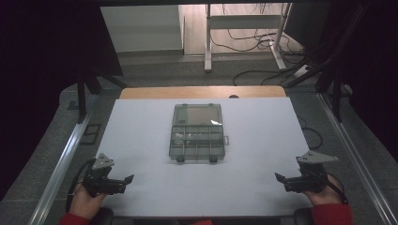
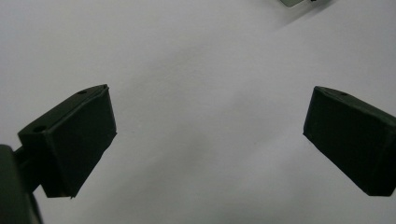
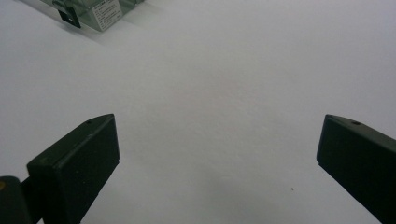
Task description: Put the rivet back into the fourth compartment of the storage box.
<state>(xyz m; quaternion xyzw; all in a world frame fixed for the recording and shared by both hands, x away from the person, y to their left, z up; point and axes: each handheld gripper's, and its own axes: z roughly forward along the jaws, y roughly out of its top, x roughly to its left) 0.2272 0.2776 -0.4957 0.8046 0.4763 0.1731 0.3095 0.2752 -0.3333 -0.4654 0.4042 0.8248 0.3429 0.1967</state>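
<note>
- The left hand-held gripper (image 1: 123,180) sits low at the near left corner of the white tabletop (image 1: 263,140), gripped by a hand (image 1: 84,200) that comes in from the bottom edge with a red sleeve (image 1: 72,219) behind it; its jaws point inward, toward the middle of the tabletop.
- In the left gripper view its two black jaws stand spread wide apart, with only bare white surface between them.
- The right hand-held gripper (image 1: 283,180) mirrors it at the near right corner, held by the other hand (image 1: 324,196), jaws pointing inward.
- In the right gripper view its jaws are likewise spread wide, holding nothing.
- The clear compartment box (image 1: 197,133) lies flat at the middle of the tabletop, lid closed, well apart from both grippers and between them, farther from the person.
- A corner of the box shows at the top left of the right gripper view (image 3: 100,11).
</note>
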